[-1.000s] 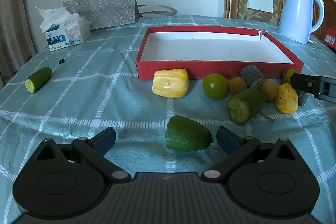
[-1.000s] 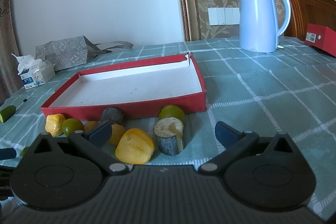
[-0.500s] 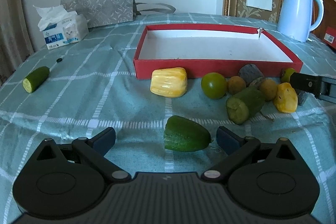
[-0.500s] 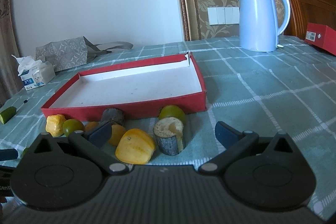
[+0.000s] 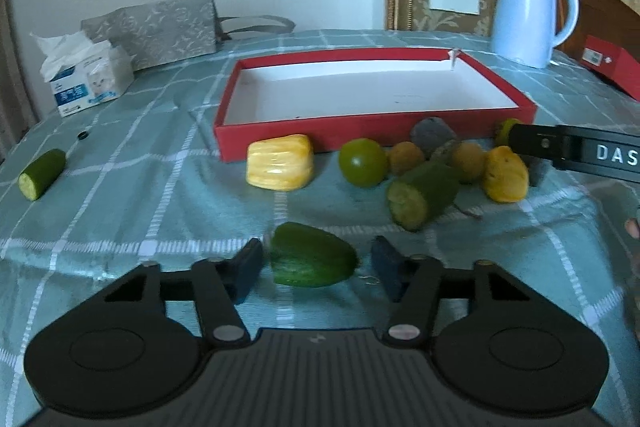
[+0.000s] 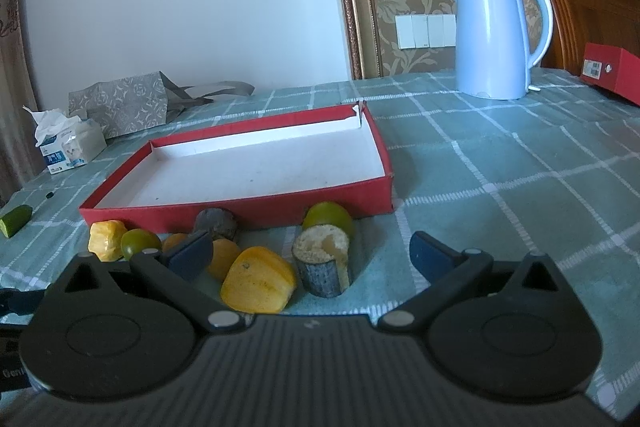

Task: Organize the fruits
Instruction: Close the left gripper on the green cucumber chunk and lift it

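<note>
Left gripper [image 5: 316,269] closing round cucumber piece [image 5: 312,255] (gaps remain).

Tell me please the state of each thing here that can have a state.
left gripper: fingers have just been closing around the green cucumber piece, small gaps on both sides, not yet gripping.
right gripper: open, holds nothing.
red box: lid off, nothing inside.
kettle: upright, lid closed.
tissue box: open, a tissue sticks out.
gray bag: lies flat on the table.
</note>
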Tool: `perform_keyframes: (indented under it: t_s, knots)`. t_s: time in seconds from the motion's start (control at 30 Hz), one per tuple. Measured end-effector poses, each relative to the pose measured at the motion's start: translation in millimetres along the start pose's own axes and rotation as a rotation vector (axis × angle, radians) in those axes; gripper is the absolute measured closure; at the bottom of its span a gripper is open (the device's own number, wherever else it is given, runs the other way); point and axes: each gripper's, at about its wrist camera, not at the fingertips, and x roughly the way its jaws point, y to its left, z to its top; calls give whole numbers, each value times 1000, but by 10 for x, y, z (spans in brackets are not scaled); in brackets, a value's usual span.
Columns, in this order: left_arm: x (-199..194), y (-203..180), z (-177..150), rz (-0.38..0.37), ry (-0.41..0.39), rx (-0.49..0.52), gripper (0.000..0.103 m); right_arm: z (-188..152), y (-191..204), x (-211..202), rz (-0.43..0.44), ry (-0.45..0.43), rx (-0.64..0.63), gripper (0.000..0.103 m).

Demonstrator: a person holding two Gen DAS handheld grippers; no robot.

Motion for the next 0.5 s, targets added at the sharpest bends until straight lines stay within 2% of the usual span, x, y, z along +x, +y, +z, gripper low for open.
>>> perform_keyframes:
  t_s: [0.03, 0.1, 0.37, 0.5]
  knots:
    - [-4, -10, 0, -4, -2, 5, 51, 1, -7, -1, 1, 0, 4, 0]
    - [-17, -39, -7, 2, -11, 20, 61, 3, -19, -7, 3, -3, 11, 0]
    - [-71, -65, -3, 35, -42, 30, 61, 11, -110, -25, -15, 0, 39, 0]
    - [-148, -15, 63, 48, -82, 27, 61, -19, -266, -145, -42, -12, -13, 0]
